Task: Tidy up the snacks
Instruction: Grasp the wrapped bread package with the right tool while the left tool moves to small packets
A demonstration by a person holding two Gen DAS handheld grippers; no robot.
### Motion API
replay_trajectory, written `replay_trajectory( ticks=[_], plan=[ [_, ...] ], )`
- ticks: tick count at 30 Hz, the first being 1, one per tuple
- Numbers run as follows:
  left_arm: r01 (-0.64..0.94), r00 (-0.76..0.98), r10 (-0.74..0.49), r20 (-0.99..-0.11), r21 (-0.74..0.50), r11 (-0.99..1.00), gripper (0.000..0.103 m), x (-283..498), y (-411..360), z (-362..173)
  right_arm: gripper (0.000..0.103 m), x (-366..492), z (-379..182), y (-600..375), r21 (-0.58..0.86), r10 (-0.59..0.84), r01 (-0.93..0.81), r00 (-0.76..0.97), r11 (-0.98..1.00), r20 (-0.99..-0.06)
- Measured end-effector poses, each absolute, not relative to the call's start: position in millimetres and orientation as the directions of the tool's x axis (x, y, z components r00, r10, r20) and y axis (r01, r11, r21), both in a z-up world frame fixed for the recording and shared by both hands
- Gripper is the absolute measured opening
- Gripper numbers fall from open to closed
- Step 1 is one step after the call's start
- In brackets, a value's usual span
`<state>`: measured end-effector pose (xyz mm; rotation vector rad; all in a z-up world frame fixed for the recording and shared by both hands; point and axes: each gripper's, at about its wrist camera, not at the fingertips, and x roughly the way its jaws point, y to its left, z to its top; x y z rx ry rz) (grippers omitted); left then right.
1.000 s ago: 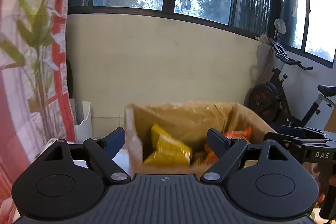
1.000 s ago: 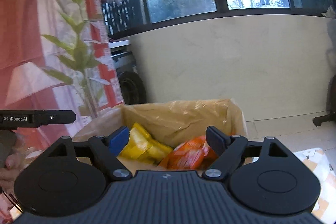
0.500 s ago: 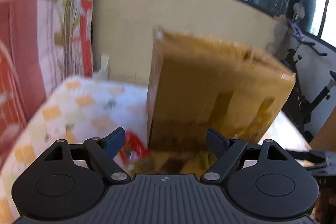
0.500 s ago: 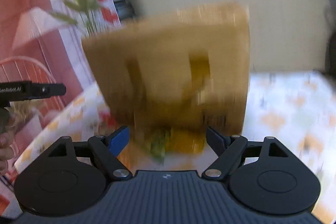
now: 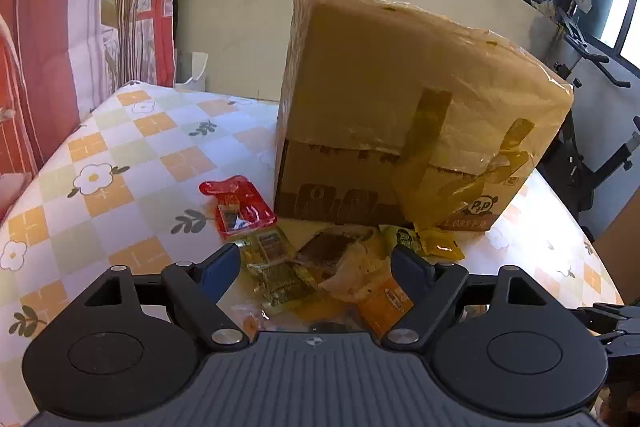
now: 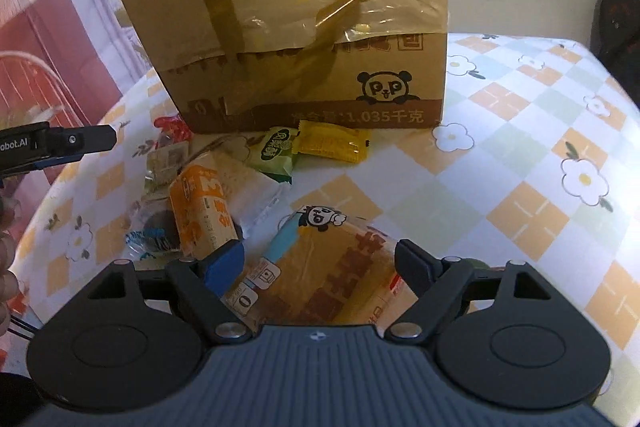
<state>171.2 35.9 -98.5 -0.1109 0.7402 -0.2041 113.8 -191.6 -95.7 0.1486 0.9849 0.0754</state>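
A taped cardboard box (image 5: 400,115) stands on the checkered tablecloth (image 5: 120,163); it also shows in the right wrist view (image 6: 304,39). Loose snack packets lie in front of it: a red packet (image 5: 240,207), clear-wrapped yellow packets (image 5: 276,275), a brown cake packet (image 5: 332,251), a small yellow packet (image 6: 334,147), a green packet (image 6: 276,151), an orange-and-white packet (image 6: 204,215). My left gripper (image 5: 316,263) is open above the pile. My right gripper (image 6: 320,259) is open over a large orange panda-print packet (image 6: 320,275). Neither holds anything.
A red floral curtain (image 5: 80,7) hangs at the left. An exercise bike (image 5: 592,107) stands beyond the table's right edge. The left gripper's finger (image 6: 72,143) reaches in at the left of the right wrist view. A wall and windows are behind.
Both grippers have dropped from looking into the open box top to looking at its front side and the loose packets on the table. Both jaws stayed open.
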Motion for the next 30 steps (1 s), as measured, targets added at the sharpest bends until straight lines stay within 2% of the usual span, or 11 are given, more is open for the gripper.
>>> replay_trajectory(
  ticks=[4,14,17,22,26,30],
  plan=[
    [0.142,0.707,-0.228,-0.669,-0.181,0.973,0.083,171,34,-105,0.086,113,-101,-190,0.128,0.091,0.034,0.523,0.991,-0.847],
    [0.125,0.691,-0.228,-0.686,-0.197,0.972,0.083,170,36,-113,0.090,131,-119,-187,0.154,0.130,0.012,0.476,0.988,-0.870],
    [0.114,0.685,-0.223,-0.694,-0.201,0.973,0.083,169,37,-116,0.086,137,-122,-185,0.131,0.125,-0.021,0.485,0.991,-0.865],
    [0.096,0.673,-0.221,-0.705,-0.212,0.972,0.082,169,37,-122,0.081,154,-125,-183,0.070,0.120,-0.111,0.536,0.991,-0.836],
    [0.081,0.662,-0.216,-0.718,-0.217,0.973,0.082,168,38,-127,0.079,162,-131,-184,-0.019,0.089,-0.163,0.630,0.987,-0.771],
    [0.078,0.649,-0.206,-0.732,-0.206,0.975,0.081,166,36,-133,0.080,154,-142,-192,0.000,0.113,-0.163,0.686,0.987,-0.719]
  ],
)
